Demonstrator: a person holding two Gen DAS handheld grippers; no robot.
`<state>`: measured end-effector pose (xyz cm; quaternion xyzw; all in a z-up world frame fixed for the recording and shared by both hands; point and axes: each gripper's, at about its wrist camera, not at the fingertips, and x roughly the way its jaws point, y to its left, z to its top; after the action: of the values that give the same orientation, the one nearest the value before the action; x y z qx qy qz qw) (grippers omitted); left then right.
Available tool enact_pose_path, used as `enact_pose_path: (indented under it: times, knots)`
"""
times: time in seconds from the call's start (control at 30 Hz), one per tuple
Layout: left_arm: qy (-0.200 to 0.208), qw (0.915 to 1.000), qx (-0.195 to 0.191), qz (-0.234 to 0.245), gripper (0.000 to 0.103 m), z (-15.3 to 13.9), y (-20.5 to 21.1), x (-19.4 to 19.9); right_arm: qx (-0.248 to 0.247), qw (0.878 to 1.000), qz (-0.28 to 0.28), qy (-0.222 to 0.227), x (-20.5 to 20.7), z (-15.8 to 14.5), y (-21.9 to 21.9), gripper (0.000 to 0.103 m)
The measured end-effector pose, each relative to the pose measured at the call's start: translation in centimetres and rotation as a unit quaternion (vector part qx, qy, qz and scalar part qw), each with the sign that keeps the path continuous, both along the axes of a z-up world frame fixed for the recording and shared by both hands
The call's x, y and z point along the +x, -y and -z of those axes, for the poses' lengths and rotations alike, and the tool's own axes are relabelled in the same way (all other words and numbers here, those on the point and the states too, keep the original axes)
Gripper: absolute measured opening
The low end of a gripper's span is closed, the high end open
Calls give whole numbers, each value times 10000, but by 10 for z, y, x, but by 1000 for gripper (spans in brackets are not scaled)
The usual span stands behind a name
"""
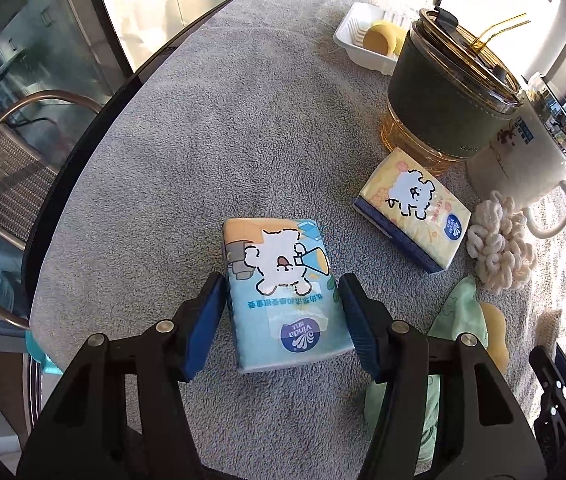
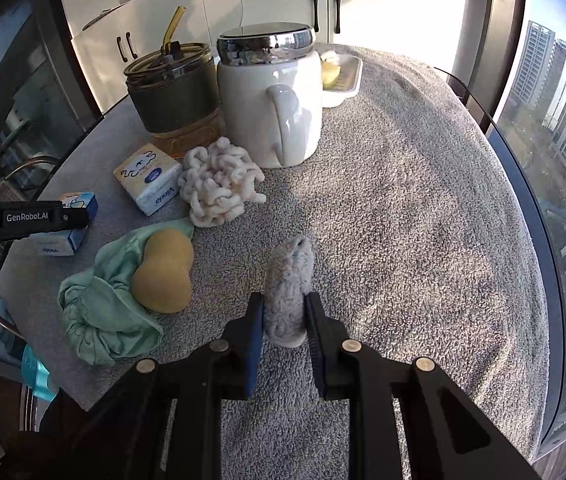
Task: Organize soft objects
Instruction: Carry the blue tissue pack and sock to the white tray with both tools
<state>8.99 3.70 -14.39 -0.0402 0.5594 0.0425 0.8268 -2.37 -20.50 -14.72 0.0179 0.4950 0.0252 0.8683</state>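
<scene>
Left wrist view — blue tissue pack (image 1: 283, 292) sits gripped between left gripper (image 1: 281, 320) jaws.

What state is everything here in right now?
left gripper: shut on blue tissue pack
right gripper: shut on grey towel fold
white mug: upright, lid on
glass tumbler: upright, lid on, straw in
yellow tissue pack: lying flat
green cloth: crumpled

Low sunlight is streaming in from the windows (image 2: 555, 128), glaring off the cabinets (image 2: 383, 12). Long shadows are stretching across the worktop (image 2: 423, 208). Edges are bending and darkening.
</scene>
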Motion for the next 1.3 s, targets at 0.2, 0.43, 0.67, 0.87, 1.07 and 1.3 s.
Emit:
enact_pose_path:
  times: [0.2,0.43,0.67,0.87,1.07,1.3]
  knots:
    - [116,9998,-52,-135,56,-4,-24,7,-11,9997,229,-8,5,-2,11,22]
    - [207,9992,-271,-230,55,-2,-33,19,-37,9991,423,11,8,-7,21,22]
    - [407,9987,-81,-301,55,-9,-39,34,-33,9988,492,31,13,-7,28,22]
    - [479,9978,-31,-455,55,-10,-59,51,-59,9980,621,42,25,-10,40,22]
    - [590,9966,112,-572,55,-13,-74,69,-96,9968,793,60,44,-13,55,22]
    - [645,9958,243,-611,55,-15,-88,91,-150,9947,1018,64,72,-15,75,22]
